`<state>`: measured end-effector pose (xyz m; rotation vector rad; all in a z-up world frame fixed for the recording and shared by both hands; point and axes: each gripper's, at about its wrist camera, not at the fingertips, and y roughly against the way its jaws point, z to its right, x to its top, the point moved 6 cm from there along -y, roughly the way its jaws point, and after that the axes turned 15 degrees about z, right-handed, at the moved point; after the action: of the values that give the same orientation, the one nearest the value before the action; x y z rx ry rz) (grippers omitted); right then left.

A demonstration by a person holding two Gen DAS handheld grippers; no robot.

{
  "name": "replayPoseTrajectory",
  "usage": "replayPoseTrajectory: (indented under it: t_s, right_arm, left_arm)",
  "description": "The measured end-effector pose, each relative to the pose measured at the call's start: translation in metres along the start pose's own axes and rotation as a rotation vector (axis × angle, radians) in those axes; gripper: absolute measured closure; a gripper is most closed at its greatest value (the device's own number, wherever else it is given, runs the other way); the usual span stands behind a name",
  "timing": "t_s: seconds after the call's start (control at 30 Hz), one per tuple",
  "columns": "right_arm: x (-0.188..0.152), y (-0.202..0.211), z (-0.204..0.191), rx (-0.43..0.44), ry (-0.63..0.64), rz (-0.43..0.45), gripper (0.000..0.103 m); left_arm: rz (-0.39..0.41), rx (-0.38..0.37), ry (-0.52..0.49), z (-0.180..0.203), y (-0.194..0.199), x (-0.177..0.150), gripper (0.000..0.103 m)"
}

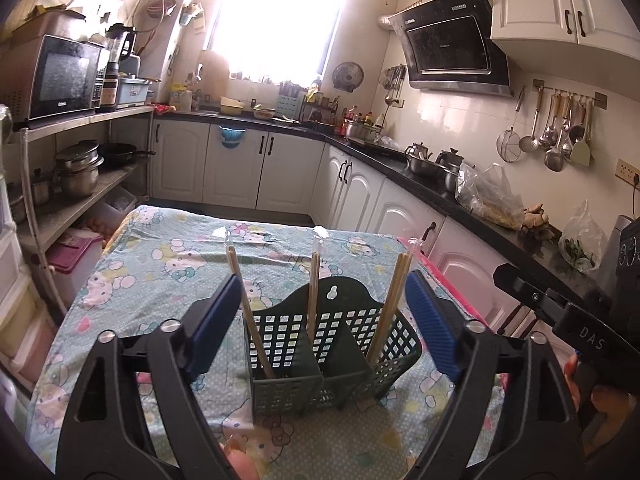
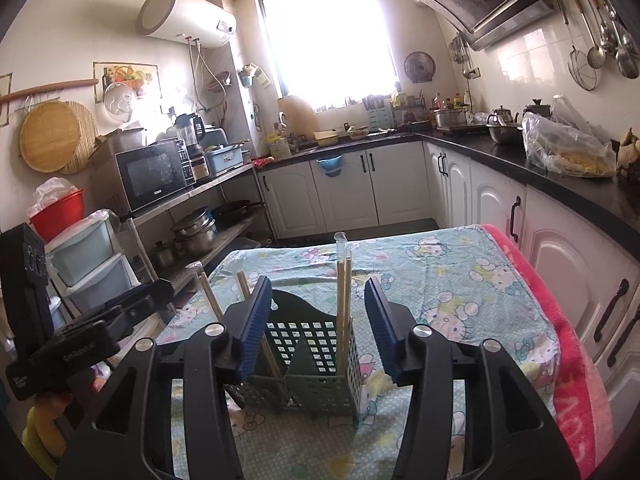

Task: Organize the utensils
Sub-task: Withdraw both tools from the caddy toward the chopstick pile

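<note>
A dark green plastic utensil basket (image 1: 328,356) with three compartments stands on the table with the Hello Kitty cloth (image 1: 160,264). Wooden chopsticks stand in it: one set in the left compartment (image 1: 246,304), one in the middle (image 1: 313,292), one in the right (image 1: 390,296). My left gripper (image 1: 324,320) is open, its blue pads either side of the basket, holding nothing. In the right wrist view the basket (image 2: 308,356) and upright chopsticks (image 2: 342,300) sit between the open, empty fingers of my right gripper (image 2: 316,324).
The right gripper's body (image 1: 560,308) shows at the right of the left view; the left gripper's body (image 2: 80,328) shows at the left of the right view. A pink towel (image 2: 576,360) lies along the table's right edge. Black counters and white cabinets (image 1: 360,184) surround the table.
</note>
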<state>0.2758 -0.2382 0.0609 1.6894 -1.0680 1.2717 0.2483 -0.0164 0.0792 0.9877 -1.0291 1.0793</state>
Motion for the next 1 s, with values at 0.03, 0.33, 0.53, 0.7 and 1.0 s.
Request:
replayPoseTrajectory:
  t_s: [0.03,0.33,0.53,0.7,1.0]
  right_arm:
    - [-0.001,0.002,0.000,-0.002,0.006,0.001,0.054]
    - [-0.013,0.017,-0.004,-0.010,0.048,0.000,0.044]
    - [-0.025,0.025,-0.006,-0.002,0.061,-0.022,0.043]
    - [-0.036,0.032,-0.009,0.002,0.064,-0.046,0.041]
    - [-0.054,0.044,-0.004,-0.002,0.058,-0.088,0.041]
  left_arm:
    - [0.002,0.000,-0.002,0.000,0.002,-0.001,0.023]
    - [-0.012,0.004,0.005,-0.006,0.018,-0.013,0.011]
    - [-0.024,0.013,0.015,-0.011,0.027,-0.022,0.011]
    - [-0.033,0.027,0.018,-0.015,0.033,-0.027,0.011]
    - [-0.064,0.065,0.048,-0.033,0.047,-0.039,0.011]
